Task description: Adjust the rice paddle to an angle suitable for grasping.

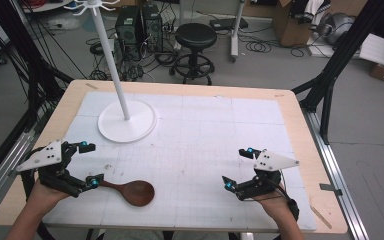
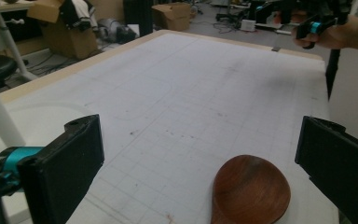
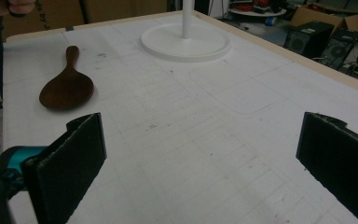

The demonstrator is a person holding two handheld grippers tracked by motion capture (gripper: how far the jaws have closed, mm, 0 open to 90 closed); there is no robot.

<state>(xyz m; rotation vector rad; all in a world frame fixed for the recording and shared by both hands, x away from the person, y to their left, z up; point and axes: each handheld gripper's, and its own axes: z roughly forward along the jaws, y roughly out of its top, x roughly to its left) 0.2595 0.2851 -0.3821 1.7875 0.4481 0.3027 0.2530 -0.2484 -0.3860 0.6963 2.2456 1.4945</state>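
Observation:
A dark wooden spoon (image 1: pixel 134 192) lies on the white mat (image 1: pixel 200 130) near the front left, its handle pointing left toward my left gripper (image 1: pixel 91 164). That gripper is open, its lower jaw tip right beside the handle end. In the left gripper view the spoon's bowl (image 2: pixel 251 189) lies on the mat between the wide-apart jaws of the left gripper (image 2: pixel 200 144), nearer the right one. My right gripper (image 1: pixel 236 167) is open over bare mat at the front right. The right gripper view has the spoon (image 3: pixel 67 86) far left, ahead of the open right gripper (image 3: pixel 203 140).
A white stand with a round base (image 1: pixel 127 121) and tall pole (image 1: pixel 111 55) rises at the mat's back left; its base (image 3: pixel 186 42) is also in the right gripper view. A stool (image 1: pixel 195 37), computer towers, boxes and cables lie on the floor beyond the table.

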